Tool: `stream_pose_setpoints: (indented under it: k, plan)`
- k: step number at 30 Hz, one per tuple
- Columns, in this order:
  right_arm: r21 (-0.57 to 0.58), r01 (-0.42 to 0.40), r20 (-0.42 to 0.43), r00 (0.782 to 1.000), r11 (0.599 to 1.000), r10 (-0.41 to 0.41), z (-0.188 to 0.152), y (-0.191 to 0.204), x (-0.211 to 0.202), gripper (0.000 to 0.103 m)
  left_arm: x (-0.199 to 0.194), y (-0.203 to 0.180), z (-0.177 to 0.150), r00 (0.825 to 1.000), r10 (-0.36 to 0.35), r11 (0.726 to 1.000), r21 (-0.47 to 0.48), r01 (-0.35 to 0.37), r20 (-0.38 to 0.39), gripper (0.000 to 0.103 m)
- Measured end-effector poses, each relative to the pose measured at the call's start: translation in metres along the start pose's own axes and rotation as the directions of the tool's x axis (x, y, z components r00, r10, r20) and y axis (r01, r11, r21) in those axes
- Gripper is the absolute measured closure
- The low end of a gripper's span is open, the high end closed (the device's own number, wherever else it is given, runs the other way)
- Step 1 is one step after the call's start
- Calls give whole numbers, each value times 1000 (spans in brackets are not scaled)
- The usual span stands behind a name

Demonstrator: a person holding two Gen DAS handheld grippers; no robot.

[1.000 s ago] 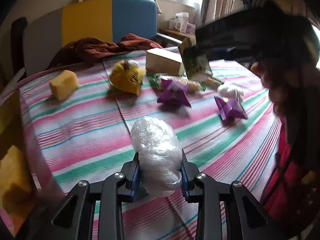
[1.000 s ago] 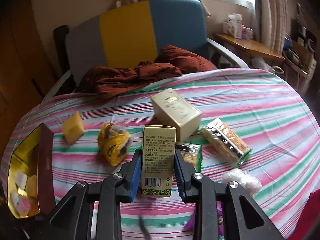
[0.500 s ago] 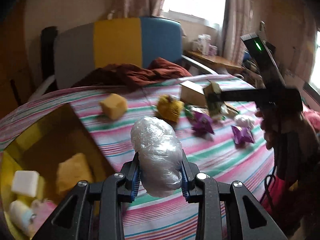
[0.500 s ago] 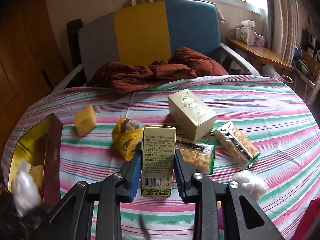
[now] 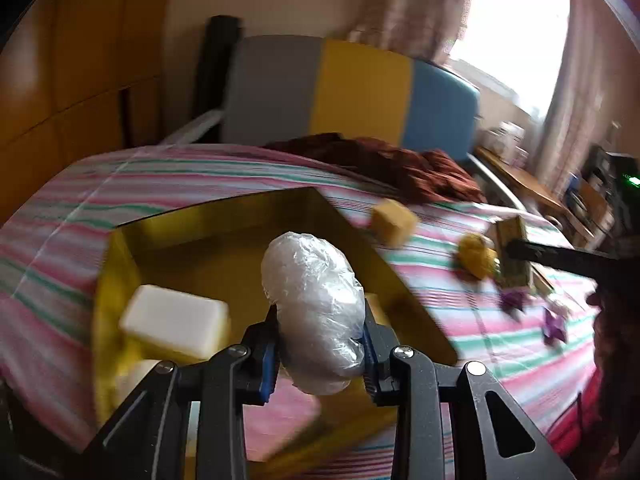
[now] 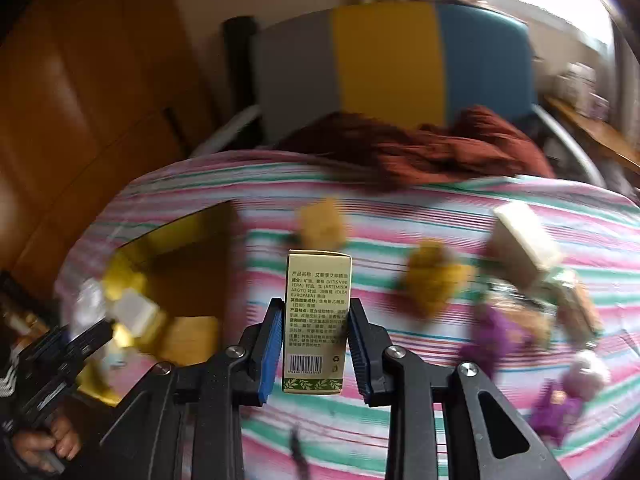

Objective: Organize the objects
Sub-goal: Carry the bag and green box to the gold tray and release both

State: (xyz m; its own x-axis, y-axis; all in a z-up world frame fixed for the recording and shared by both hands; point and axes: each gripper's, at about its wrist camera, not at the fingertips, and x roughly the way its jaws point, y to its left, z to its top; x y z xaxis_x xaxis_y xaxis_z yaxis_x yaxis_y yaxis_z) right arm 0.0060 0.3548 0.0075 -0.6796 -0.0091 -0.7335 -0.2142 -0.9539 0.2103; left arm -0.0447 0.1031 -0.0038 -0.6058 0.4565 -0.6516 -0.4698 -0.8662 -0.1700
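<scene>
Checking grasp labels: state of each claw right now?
Left claw: closed on the clear plastic bundle.
Right claw: closed on the small printed carton.

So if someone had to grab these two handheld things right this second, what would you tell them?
Left gripper: shut on a clear plastic-wrapped bundle, held over the gold-lined box.
Right gripper: shut on a small cream carton, above the striped tablecloth.
Done: a white block and a few other pieces, blurred, lie in the box.
Left: drop in both held items, then deal with the yellow sponge, yellow pouch, larger cream box and purple packets on the cloth.
</scene>
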Motion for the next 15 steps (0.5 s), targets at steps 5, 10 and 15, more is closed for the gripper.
stream_pose_setpoints:
  k: [5, 10, 15]
  plan:
    - [-88, -90, -59, 995, 992, 85, 9, 70, 36, 73, 8, 52, 10, 996, 94, 994, -62, -94, -12, 69]
    - [-121, -149, -96, 986, 981, 138, 25, 127, 72, 68, 25, 89, 26, 986, 163, 984, -70, -165, -34, 67]
    - [-118, -187, -97, 980, 975, 176, 38, 155, 90, 42, 28, 113, 33, 978, 206, 972, -109, -209, -32, 46]
